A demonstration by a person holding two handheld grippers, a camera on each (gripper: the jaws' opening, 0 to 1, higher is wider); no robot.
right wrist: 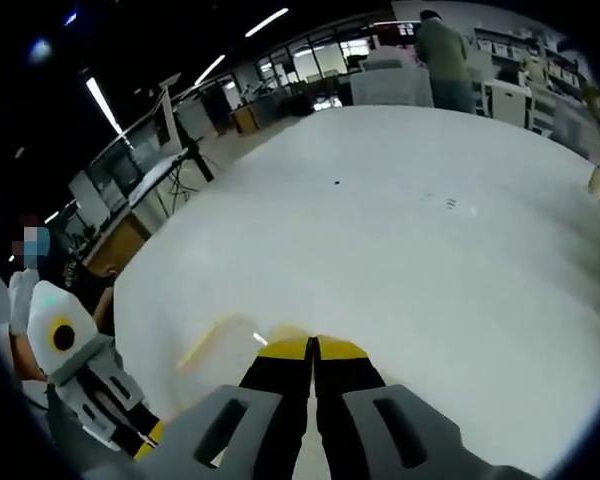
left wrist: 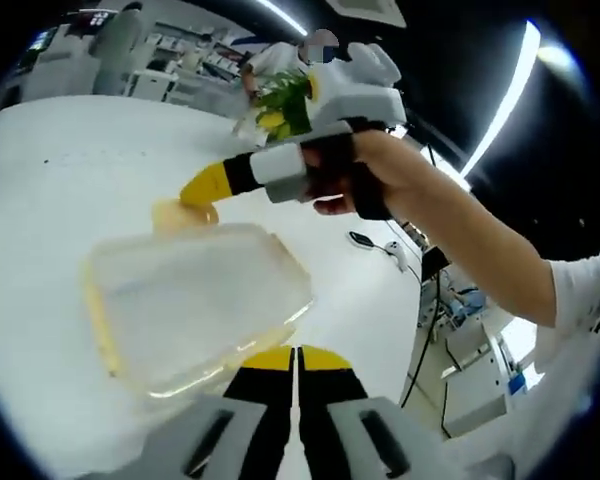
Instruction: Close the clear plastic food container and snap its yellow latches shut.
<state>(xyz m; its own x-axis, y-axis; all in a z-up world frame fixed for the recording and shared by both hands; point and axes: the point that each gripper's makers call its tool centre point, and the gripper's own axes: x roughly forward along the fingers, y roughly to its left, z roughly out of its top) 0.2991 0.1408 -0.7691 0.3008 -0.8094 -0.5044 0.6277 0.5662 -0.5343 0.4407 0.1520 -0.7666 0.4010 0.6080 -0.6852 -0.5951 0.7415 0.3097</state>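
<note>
Centrally, container: clear plastic, lid on, resting on the white table; contents cannot be made out through the cloudy plastic. Yellow latch runs along its left edge; a second yellowish latch sits at the far end.

Left gripper: jaws pressed together, nothing between them, yellow tips just at the container's near edge.

Right gripper: seen in the left gripper view coming in from the right, held by a hand with a bare forearm stretched out behind it; its yellow tip touches the far latch. In the right gripper view the right gripper has its jaws together, gripping nothing, tips just beside the container's corner, which lies under and left of them.

Flowers: yellow and green, on the table behind the hand.

Person: standing at the table's far end, back turned.
</note>
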